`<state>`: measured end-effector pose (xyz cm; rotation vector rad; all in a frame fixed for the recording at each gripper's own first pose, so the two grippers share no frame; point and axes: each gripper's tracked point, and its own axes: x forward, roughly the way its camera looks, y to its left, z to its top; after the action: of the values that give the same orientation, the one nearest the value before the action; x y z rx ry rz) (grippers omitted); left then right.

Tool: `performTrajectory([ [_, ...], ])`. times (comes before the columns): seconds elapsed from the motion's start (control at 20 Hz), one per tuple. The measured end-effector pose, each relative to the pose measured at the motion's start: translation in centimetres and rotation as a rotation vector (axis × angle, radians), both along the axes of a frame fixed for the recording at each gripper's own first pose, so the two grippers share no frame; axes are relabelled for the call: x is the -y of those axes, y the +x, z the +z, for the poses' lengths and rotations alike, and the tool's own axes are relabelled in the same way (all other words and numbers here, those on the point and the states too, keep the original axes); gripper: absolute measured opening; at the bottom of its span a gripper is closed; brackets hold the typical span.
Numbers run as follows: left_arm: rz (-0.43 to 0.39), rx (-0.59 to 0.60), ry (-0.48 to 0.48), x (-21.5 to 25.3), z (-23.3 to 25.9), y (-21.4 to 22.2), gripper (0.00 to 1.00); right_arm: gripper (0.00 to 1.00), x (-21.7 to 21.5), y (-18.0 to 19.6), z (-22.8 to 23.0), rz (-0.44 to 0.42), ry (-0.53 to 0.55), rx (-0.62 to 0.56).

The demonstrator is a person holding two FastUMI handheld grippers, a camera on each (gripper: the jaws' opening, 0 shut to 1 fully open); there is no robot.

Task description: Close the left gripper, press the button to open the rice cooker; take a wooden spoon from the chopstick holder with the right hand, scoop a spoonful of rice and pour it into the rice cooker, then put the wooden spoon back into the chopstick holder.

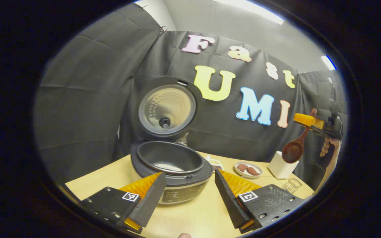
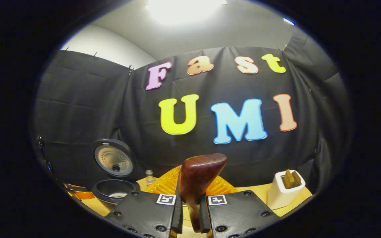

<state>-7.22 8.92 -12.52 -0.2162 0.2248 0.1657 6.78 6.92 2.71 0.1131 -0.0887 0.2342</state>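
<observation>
— Left gripper view: where does the left gripper (image 1: 190, 195) stand?
— Low over the wooden table (image 1: 193, 215), fingers spread wide, holding nothing; the rice cooker (image 1: 172, 165) sits just beyond them, lid up.
— And the wooden spoon (image 1: 294, 148)?
— Far right, raised above the white chopstick holder (image 1: 281, 165), bowl hanging down from the right gripper (image 1: 309, 121).
— Right gripper view?
— The right gripper (image 2: 190, 211) has both fingers pressed on the wooden spoon (image 2: 198, 180) handle; the chopstick holder (image 2: 283, 191) stands lower right.
</observation>
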Motion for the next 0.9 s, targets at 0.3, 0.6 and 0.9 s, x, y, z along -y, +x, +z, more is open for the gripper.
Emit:
performTrajectory([
  [0.3, -0.082, -0.013, 0.034, 4.6, -0.7, 2.2, 0.89, 0.21, 9.3, -0.4, -2.9, -0.119, 0.086, -0.066],
  [0.6, -0.137, -0.002, 0.089, 8.7, -0.1, 3.6, 0.89, 0.21, 15.2, -1.0, -7.3, -0.195, 0.151, -0.130],
  [0.9, -0.167, 0.040, 0.086, 11.3, 1.4, 4.6, 0.89, 0.19, 18.1, -0.1, -13.6, -0.238, 0.161, -0.264],
])
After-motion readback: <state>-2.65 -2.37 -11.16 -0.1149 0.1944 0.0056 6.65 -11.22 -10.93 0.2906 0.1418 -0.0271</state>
